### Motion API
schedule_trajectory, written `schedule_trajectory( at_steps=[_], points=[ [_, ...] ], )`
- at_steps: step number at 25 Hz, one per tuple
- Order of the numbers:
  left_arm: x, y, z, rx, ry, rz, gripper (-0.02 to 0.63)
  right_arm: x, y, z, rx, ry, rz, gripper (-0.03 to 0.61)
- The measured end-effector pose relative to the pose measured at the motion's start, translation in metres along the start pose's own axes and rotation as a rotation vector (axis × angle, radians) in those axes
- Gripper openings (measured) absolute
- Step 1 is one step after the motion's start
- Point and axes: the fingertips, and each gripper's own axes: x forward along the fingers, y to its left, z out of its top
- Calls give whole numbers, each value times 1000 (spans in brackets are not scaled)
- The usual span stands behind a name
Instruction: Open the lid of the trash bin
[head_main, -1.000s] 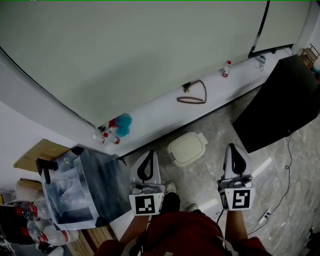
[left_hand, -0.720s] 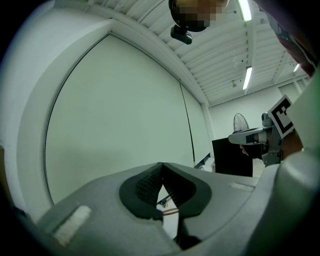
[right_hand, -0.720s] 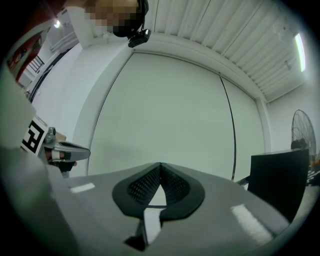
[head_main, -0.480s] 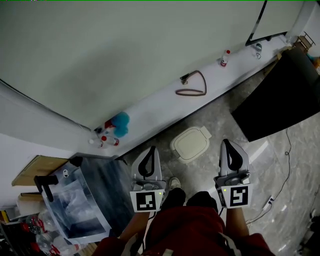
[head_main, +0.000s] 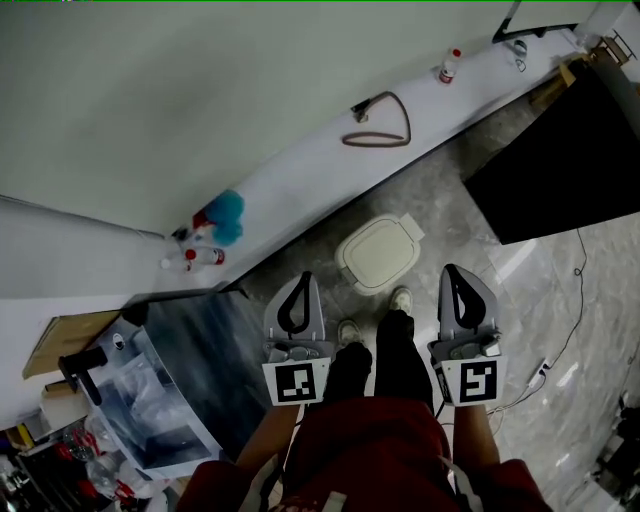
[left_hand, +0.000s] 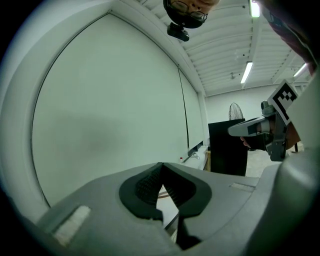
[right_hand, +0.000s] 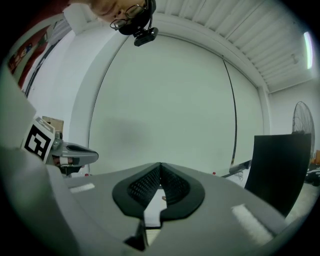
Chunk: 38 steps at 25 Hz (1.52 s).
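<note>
A small cream trash bin (head_main: 379, 253) with its lid down stands on the grey floor below a white ledge, just ahead of the person's shoes. My left gripper (head_main: 298, 283) is held at waist height to the bin's near left, jaws shut with nothing between them. To the bin's near right is my right gripper (head_main: 455, 275), likewise shut and empty. In the left gripper view the left gripper (left_hand: 161, 166) points at the pale wall; the right gripper (right_hand: 160, 166) in its own view does the same. Neither gripper view shows the bin.
A white ledge (head_main: 300, 180) along the wall carries a brown strap loop (head_main: 380, 122), small bottles (head_main: 196, 257) and a blue duster (head_main: 227, 213). A black panel (head_main: 565, 150) stands at the right. At the left sits a clear plastic box (head_main: 160, 400). A cable (head_main: 575, 330) trails on the floor.
The person has stepped forward: the bin and ledge have moved nearer to the grippers. Both grippers stay shut, held at the same height.
</note>
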Motion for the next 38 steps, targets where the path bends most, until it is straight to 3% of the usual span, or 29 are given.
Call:
schedule_trajectory(
  at_steps=[4, 14, 22, 38],
  points=[
    [10, -12, -45, -44, 84, -25, 2, 12, 3, -40, 38, 50, 36, 0],
    [26, -45, -161, -57, 250, -88, 2, 11, 10, -159, 102, 224, 70, -1],
    [27, -53, -260, -125, 382, -89, 2, 12, 28, -239, 87, 331, 141, 0],
    [38, -78, -410, -137, 567, -122, 3, 5, 67, -353, 156, 483, 220, 0]
  ],
)
